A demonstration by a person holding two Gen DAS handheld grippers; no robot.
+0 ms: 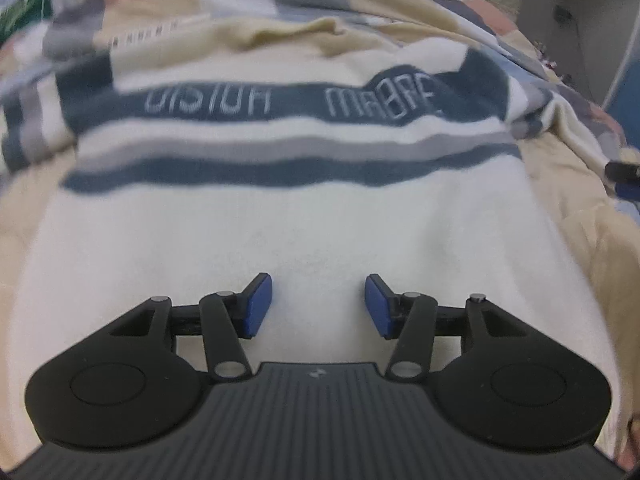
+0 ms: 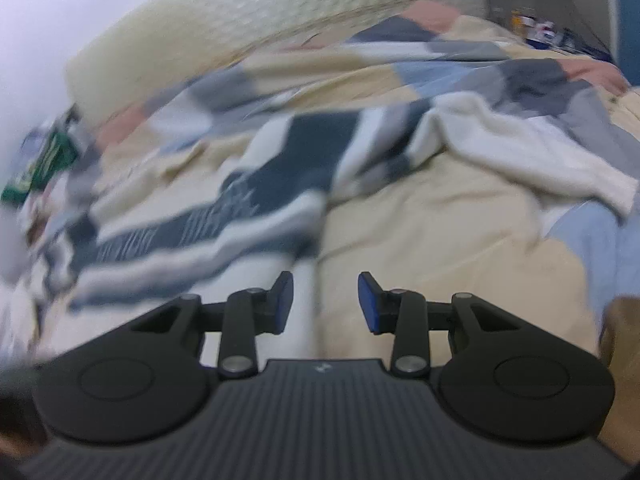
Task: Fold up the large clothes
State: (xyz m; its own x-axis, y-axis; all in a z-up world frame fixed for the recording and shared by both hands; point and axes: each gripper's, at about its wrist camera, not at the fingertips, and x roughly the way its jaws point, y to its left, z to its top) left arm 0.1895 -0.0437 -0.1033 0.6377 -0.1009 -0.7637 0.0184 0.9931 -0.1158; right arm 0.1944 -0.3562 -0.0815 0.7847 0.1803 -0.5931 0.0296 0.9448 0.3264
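Note:
A cream sweater (image 1: 304, 220) with navy and grey stripes and lettering across the chest lies spread flat on a bed. My left gripper (image 1: 319, 304) hovers open over its plain cream lower part, with nothing between the blue pads. In the right wrist view the sweater (image 2: 240, 208) is blurred, and a cream sleeve (image 2: 520, 148) trails off to the right. My right gripper (image 2: 325, 300) stands open above the sweater's right edge, where it meets the quilt, and grips nothing. Its fingers (image 1: 625, 190) show at the right edge of the left wrist view.
A patchwork quilt (image 2: 440, 240) in beige, blue, grey and pink covers the bed. Behind it rises a cream woven headboard (image 2: 280, 12). A green packet (image 2: 44, 160) lies at the far left, and small items (image 2: 536, 28) sit at the far right corner.

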